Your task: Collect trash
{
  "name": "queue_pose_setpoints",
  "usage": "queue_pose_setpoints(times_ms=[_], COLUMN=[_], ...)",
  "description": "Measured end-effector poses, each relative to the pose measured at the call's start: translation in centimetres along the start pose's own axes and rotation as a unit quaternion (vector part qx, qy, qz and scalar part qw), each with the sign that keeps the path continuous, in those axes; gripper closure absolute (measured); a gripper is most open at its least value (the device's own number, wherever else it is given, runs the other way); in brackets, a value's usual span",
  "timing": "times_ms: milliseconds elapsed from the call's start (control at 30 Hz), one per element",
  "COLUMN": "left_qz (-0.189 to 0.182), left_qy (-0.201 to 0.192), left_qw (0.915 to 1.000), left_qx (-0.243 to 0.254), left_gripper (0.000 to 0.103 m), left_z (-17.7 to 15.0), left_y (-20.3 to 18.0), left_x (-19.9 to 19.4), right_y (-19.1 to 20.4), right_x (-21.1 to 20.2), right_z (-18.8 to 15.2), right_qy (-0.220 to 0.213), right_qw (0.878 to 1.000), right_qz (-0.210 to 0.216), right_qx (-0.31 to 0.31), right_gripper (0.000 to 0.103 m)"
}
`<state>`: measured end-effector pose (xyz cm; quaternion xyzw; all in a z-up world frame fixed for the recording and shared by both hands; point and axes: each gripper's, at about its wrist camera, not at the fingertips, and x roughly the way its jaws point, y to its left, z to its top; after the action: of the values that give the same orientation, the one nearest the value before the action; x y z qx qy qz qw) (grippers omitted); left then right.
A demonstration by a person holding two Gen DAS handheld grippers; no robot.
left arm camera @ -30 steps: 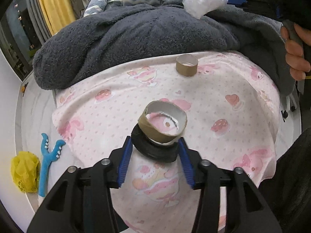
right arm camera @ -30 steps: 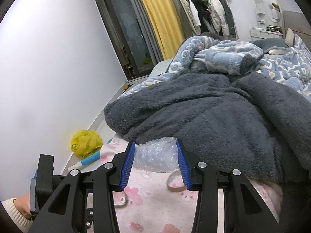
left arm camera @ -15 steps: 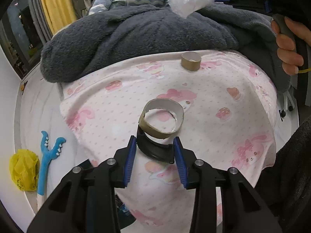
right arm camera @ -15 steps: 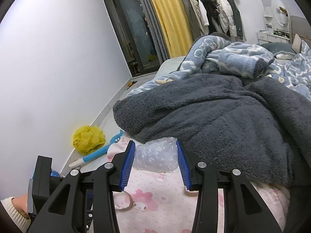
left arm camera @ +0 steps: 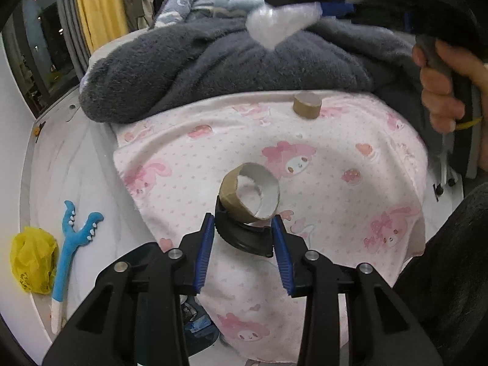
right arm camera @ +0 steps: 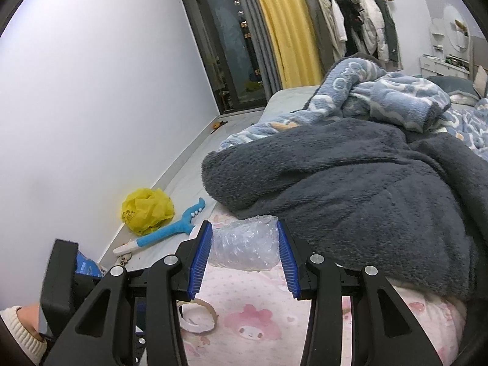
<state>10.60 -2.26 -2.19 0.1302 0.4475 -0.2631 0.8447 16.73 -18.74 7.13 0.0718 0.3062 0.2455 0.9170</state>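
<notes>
My left gripper (left arm camera: 244, 238) is shut on a black ring-shaped piece (left arm camera: 244, 238) that carries a brown cardboard tape core (left arm camera: 250, 195), held above the pink cartoon-print sheet (left arm camera: 320, 189). A second cardboard core (left arm camera: 306, 105) stands on the sheet near the dark grey blanket (left arm camera: 213, 70). My right gripper (right arm camera: 244, 247) is shut on a wad of clear bubble wrap (right arm camera: 245, 247), held above the sheet's edge; it also shows in the left wrist view (left arm camera: 274, 24). The held core shows in the right wrist view (right arm camera: 198, 317).
A yellow plastic bag (left arm camera: 32, 262) and a blue toy back-scratcher (left arm camera: 71, 244) lie on the white floor by the wall. A blue patterned blanket (right arm camera: 381, 97) is piled behind the grey one. A dark glass door and yellow curtain (right arm camera: 283, 30) stand beyond.
My left gripper has lifted and drawn back with the ring and core, showing more floor. My right gripper has risen a little with the bubble wrap.
</notes>
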Motion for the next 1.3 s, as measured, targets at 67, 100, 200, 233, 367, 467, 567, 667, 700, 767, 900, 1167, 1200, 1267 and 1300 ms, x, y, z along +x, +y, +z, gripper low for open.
queue_pose_setpoints(times_ms=[67,100,200,233,367,467,567,667,700,767,900,1167,1200,1267,1300], left_qz=[-0.008,-0.011,-0.019,-0.022,-0.048,-0.061,-0.058,-0.057,-0.058,-0.058,-0.054,-0.043,-0.041,-0.036,-0.033], left_qy=[-0.01,-0.012,-0.015,-0.014,-0.02,-0.015,-0.001,0.001,0.002,0.008,0.012,0.014,0.013,0.012,0.011], left_qw=[0.9999,0.9999,0.9997,0.9997,0.9985,0.9976,0.9973,0.9974,0.9976,0.9977,0.998,0.9989,0.999,0.9993,0.9994], left_qx=[-0.004,-0.004,0.001,0.002,0.015,0.03,0.045,0.043,0.038,0.035,0.033,0.014,0.012,0.004,-0.001], left_gripper=[0.063,0.063,0.063,0.063,0.063,0.063,0.063,0.063,0.063,0.063,0.064,0.064,0.064,0.064,0.064], left_z=[-0.1,-0.1,-0.4,-0.4,-0.6,-0.6,-0.4,-0.1,0.0,-0.1,-0.6,-1.6,-1.7,-2.1,-2.3], left_y=[0.2,0.3,0.0,-0.1,-1.1,-2.4,-3.3,-3.5,-3.3,-3.1,-2.4,-0.8,-0.6,0.1,0.6], left_x=[-0.7,-0.9,-1.1,-1.0,-1.2,-0.7,0.7,1.3,1.5,1.9,1.2,-0.3,-0.5,-0.8,-0.9], right_y=[0.5,0.7,1.3,1.6,2.5,3.0,3.2,3.3,3.2,3.1,3.4,4.3,4.4,4.9,5.0], right_x=[0.2,0.3,0.6,0.7,1.2,1.7,2.2,2.2,2.3,2.3,2.4,2.8,2.8,3.0,3.1], right_z=[0.1,0.1,0.2,0.2,0.4,0.4,0.3,0.2,0.1,0.1,0.1,0.0,0.0,0.0,0.0], right_qy=[0.002,0.002,0.003,0.004,0.005,0.007,0.012,0.016,0.017,0.019,0.021,0.023,0.024,0.024,0.025], right_qw=[1.0,1.0,1.0,1.0,1.0,1.0,1.0,1.0,1.0,0.999,0.999,0.999,0.999,0.999,0.999], right_qz=[0.001,0.002,0.003,0.004,0.005,0.004,0.0,-0.005,-0.007,-0.009,-0.01,-0.007,-0.006,-0.004,-0.003], right_qx=[-0.003,-0.004,-0.007,-0.008,-0.014,-0.02,-0.021,-0.025,-0.025,-0.025,-0.028,-0.034,-0.035,-0.036,-0.036], right_gripper=[0.059,0.059,0.059,0.059,0.059,0.059,0.059,0.059,0.059,0.059,0.059,0.059,0.059,0.059,0.059])
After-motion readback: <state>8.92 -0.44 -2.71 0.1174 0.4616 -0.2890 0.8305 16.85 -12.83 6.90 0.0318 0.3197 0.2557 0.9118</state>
